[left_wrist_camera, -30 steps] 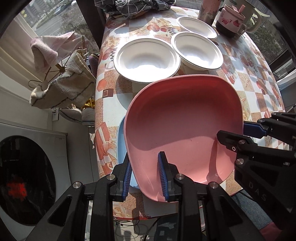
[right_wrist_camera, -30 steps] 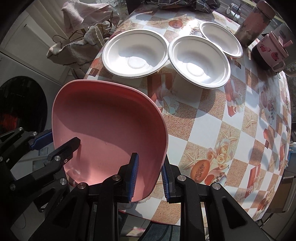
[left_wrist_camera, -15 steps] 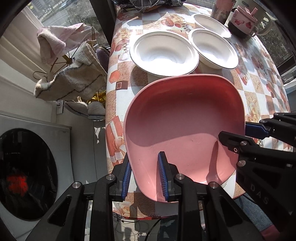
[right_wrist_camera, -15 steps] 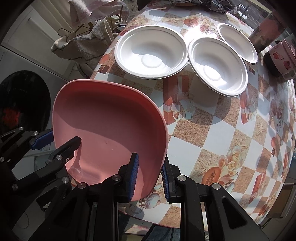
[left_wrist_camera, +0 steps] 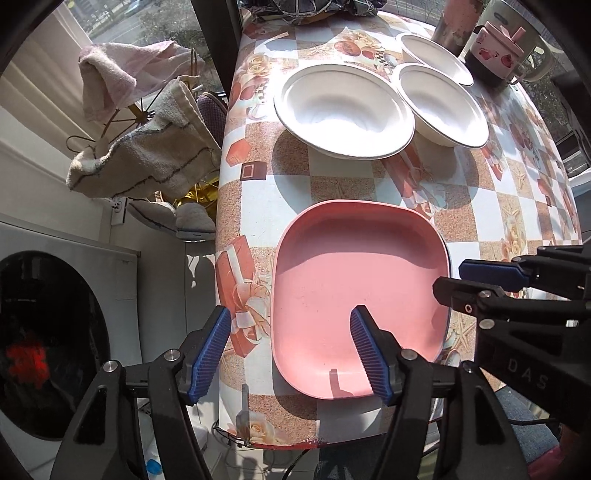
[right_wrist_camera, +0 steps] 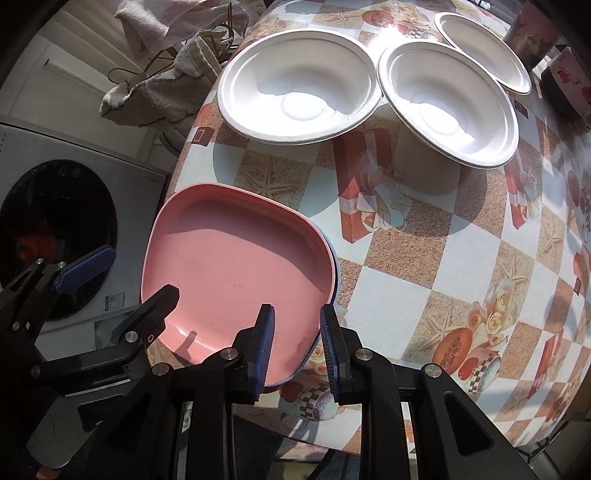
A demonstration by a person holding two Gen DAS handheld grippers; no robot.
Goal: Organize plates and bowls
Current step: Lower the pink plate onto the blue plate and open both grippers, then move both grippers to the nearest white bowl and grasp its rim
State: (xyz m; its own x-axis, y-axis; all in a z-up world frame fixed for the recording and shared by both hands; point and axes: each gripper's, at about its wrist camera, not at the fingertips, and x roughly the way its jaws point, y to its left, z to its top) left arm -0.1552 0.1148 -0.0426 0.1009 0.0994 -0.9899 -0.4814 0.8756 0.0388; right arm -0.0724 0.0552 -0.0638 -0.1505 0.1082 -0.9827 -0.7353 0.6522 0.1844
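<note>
A pink squarish plate (left_wrist_camera: 354, 288) (right_wrist_camera: 236, 273) lies flat at the near corner of the patterned table (left_wrist_camera: 332, 192), on top of a blue plate whose rim (right_wrist_camera: 334, 273) just shows. My left gripper (left_wrist_camera: 290, 317) (right_wrist_camera: 138, 273) is open and its jaws are opening wide, straddling the plate's left rim without touching it. My right gripper (right_wrist_camera: 297, 312) (left_wrist_camera: 452, 278) has its jaws opening a little around the right rim, pads off it. Three white bowls (left_wrist_camera: 345, 110) (left_wrist_camera: 441, 103) (left_wrist_camera: 436, 55) sit farther back.
A pink lidded mug (left_wrist_camera: 495, 55) and a tumbler (left_wrist_camera: 452, 22) stand at the far right. Dark cloth (left_wrist_camera: 306, 9) lies at the far end. Left of the table edge hang towels (left_wrist_camera: 147, 155), with slippers (left_wrist_camera: 184, 221) and a washing machine door (left_wrist_camera: 48, 339) below.
The pink plate came down from between the shut jaws and now lies on the blue plate. Both grippers let go of it, the left jaws spreading far more than the right.
</note>
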